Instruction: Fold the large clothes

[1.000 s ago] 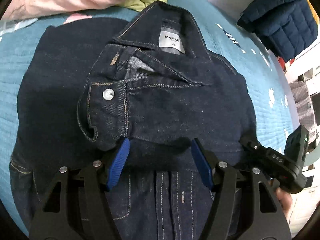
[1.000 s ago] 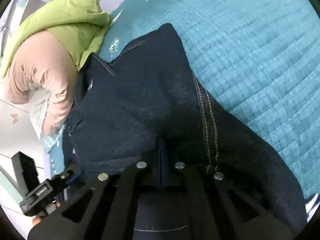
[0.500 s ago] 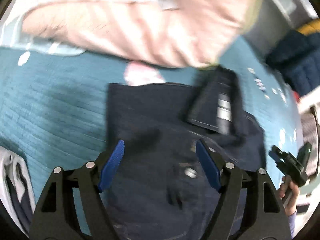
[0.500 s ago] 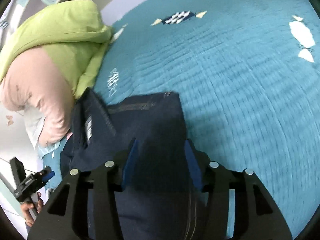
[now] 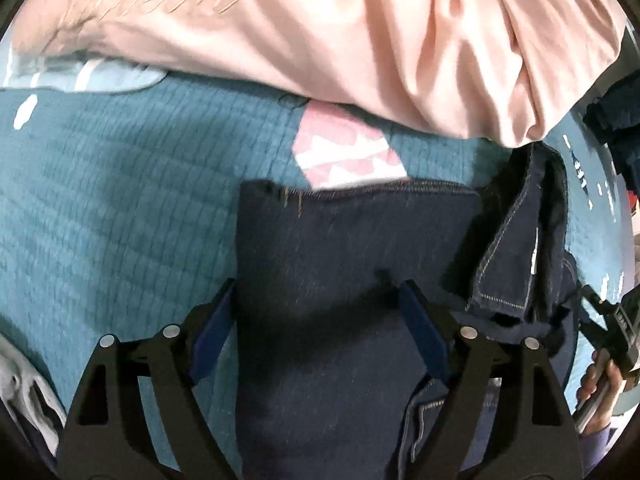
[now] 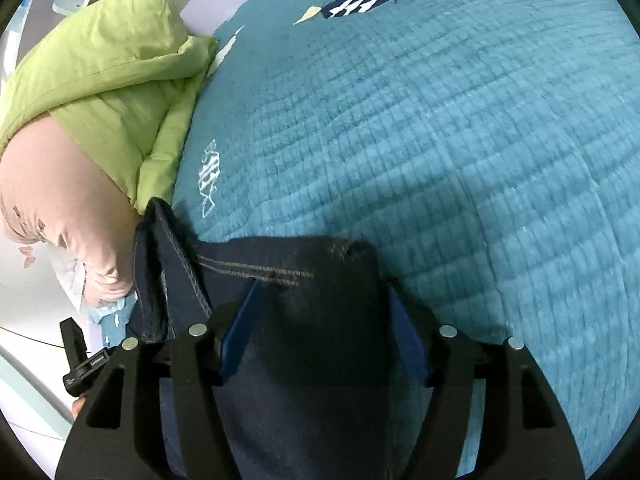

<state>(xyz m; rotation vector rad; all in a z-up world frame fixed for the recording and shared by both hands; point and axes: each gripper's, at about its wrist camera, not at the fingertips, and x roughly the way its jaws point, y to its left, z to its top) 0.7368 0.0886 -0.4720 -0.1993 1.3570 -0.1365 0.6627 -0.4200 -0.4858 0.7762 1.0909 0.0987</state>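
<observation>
A dark blue denim jacket [image 5: 352,264] lies folded on the teal quilted bedspread [image 5: 120,208]. Its bottom part is folded up over the body; the collar [image 5: 520,248] sticks out at the right. My left gripper [image 5: 316,320] is open and hangs over the folded jacket's left part. In the right wrist view the jacket [image 6: 312,320] lies under my right gripper [image 6: 320,320], which is open, with the collar [image 6: 168,264] at the left.
A pink garment [image 5: 320,32] is piled beyond the jacket, with a green quilt [image 6: 104,80] beside it. A dark padded jacket [image 5: 616,120] lies at the far right. White cloth [image 5: 24,400] sits at the lower left. The bedspread [image 6: 440,140] stretches to the right.
The right gripper was shut on the jacket's hem and has let go after folding it up over the body. Both grippers are now open and have drawn back over the folded jacket.
</observation>
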